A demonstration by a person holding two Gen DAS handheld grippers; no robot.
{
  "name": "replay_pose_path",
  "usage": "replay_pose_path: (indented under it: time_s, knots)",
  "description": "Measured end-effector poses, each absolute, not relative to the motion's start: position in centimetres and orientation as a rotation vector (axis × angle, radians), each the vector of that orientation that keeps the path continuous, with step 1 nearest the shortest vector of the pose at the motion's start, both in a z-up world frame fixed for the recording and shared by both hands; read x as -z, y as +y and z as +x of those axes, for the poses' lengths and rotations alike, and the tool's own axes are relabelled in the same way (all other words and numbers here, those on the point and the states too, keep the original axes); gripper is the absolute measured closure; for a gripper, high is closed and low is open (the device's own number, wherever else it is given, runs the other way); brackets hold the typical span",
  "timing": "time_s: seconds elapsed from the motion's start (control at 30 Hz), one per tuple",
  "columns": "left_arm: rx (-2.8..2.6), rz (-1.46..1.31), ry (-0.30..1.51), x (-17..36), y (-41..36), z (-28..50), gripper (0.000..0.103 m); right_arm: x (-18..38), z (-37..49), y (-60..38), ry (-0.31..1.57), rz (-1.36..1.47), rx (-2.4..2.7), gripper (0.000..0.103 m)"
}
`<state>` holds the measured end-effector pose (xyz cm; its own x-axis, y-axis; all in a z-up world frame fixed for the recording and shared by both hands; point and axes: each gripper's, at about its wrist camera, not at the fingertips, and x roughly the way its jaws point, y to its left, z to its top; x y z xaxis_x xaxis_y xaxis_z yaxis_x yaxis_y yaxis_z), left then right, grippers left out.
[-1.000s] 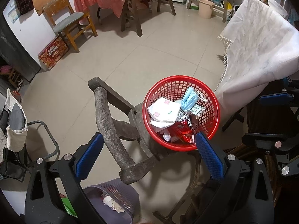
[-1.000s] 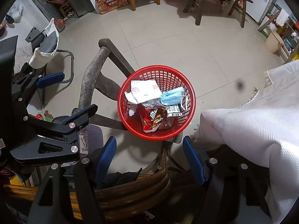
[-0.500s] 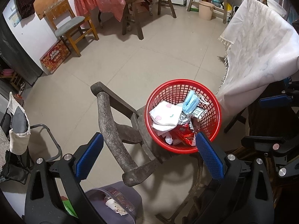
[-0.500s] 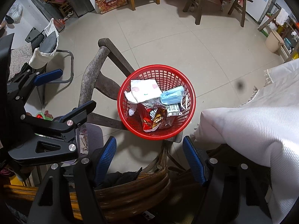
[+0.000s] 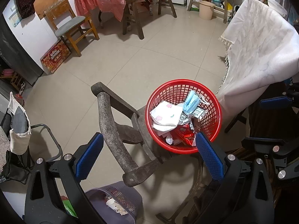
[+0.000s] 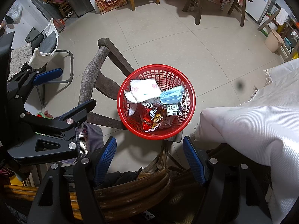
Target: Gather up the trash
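Both hand-held grippers, left (image 5: 147, 149) and right (image 6: 149, 153), angled steeply down, jaws spread and empty, above red basket (image 6: 129, 91) of trash.

Both wrist cams look steeply down from above the red basket (image 5: 214, 100), neither very close. Left view has it right of centre, right view sees the red basket (image 6: 189, 91) near centre, and both share the dark wooden chair (image 5: 112, 130) under it

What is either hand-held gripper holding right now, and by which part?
Nothing. The left hand-held gripper and right hand-held gripper are both open and empty.
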<state>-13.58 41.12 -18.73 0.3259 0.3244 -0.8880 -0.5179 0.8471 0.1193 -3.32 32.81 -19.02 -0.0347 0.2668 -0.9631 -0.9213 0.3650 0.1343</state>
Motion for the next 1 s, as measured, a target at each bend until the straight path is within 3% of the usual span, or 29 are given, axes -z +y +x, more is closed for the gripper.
replay_pose_path:
  time_s: [1.0]
  knots:
    - [-0.570,-0.195,1.117,18.37,41.13,-13.24,0.008,19.20,-3.34,32.51,1.239,-0.692,-1.088,0.031]
